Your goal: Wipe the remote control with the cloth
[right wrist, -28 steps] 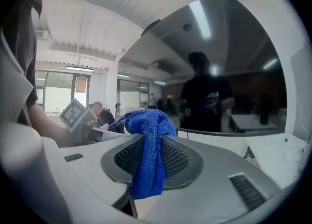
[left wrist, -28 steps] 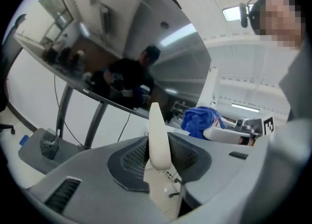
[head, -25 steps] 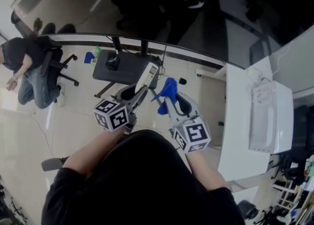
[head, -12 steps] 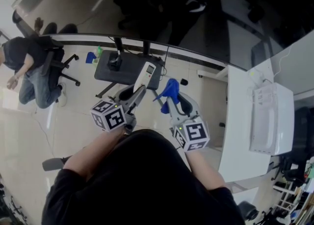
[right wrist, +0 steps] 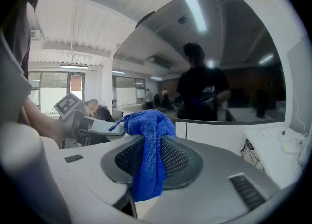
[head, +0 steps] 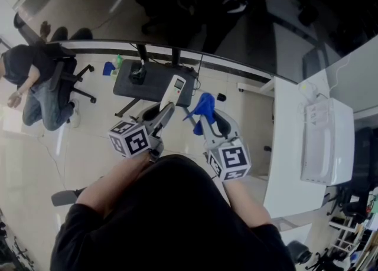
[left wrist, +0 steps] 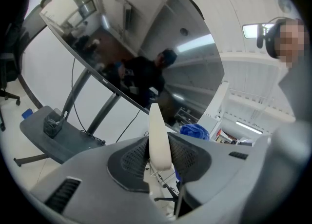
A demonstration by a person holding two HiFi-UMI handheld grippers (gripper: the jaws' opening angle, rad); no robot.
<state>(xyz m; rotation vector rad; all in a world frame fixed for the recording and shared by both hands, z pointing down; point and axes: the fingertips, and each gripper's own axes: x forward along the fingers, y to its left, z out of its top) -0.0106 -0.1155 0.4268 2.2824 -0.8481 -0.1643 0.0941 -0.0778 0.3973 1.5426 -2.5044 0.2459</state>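
Observation:
My left gripper [head: 166, 108] is shut on a white remote control [head: 175, 91], which sticks up past the jaws; edge-on, the remote [left wrist: 159, 139] stands upright between the pads of the left gripper [left wrist: 160, 155]. My right gripper [head: 201, 121] is shut on a blue cloth [head: 203, 107]. In the right gripper view the cloth [right wrist: 148, 148] bunches above the jaws of the right gripper [right wrist: 150, 158] and hangs down below them. The two grippers are held side by side in the air, cloth just right of the remote, apart from it. The cloth [left wrist: 194, 131] also shows in the left gripper view.
A large dark glossy screen [head: 195, 10] on a stand fills the top, with its grey base [head: 147, 82] on the floor. A white desk [head: 295, 146] with a white box [head: 325, 140] stands to the right. A seated person [head: 29, 84] is at far left.
The left gripper has rolled a little with the remote and shifted slightly left. The right gripper and cloth have stayed in place.

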